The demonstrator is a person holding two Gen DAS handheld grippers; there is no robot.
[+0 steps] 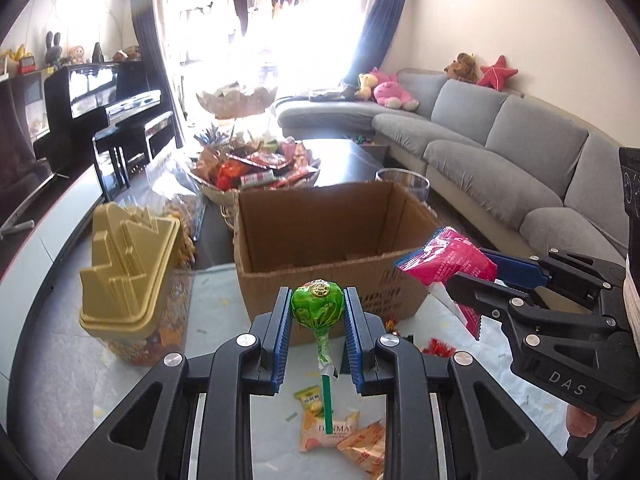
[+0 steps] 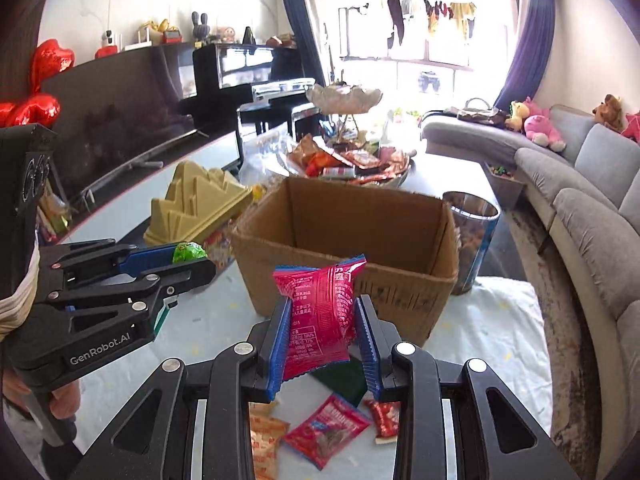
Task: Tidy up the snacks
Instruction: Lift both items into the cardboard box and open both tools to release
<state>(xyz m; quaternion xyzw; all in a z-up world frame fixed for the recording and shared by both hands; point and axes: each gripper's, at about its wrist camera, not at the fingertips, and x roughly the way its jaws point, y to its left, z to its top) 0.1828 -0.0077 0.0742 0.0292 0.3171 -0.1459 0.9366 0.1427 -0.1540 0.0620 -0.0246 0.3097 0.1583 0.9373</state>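
Note:
My left gripper [image 1: 318, 309] is shut on a green-wrapped lollipop [image 1: 318, 304], its green stick hanging down between the blue pads. My right gripper [image 2: 322, 322] is shut on a pink snack packet [image 2: 318, 312]. Each gripper shows in the other's view: the right gripper [image 1: 472, 270] with the pink packet [image 1: 444, 258] at right, the left gripper [image 2: 190, 262] with the lollipop [image 2: 189, 252] at left. Both are held above the table, just short of an open cardboard box [image 1: 320, 236] [image 2: 344, 236]. Loose snack packets [image 1: 340, 436] [image 2: 324, 436] lie on the table below.
A gold-lidded clear container [image 1: 128, 276] stands left of the box. A glass jar [image 2: 474, 236] stands at the box's right. Behind the box sits a basket heaped with snacks [image 1: 256, 168]. A grey sofa [image 1: 500, 148] runs along the right, a black piano [image 1: 100, 108] at left.

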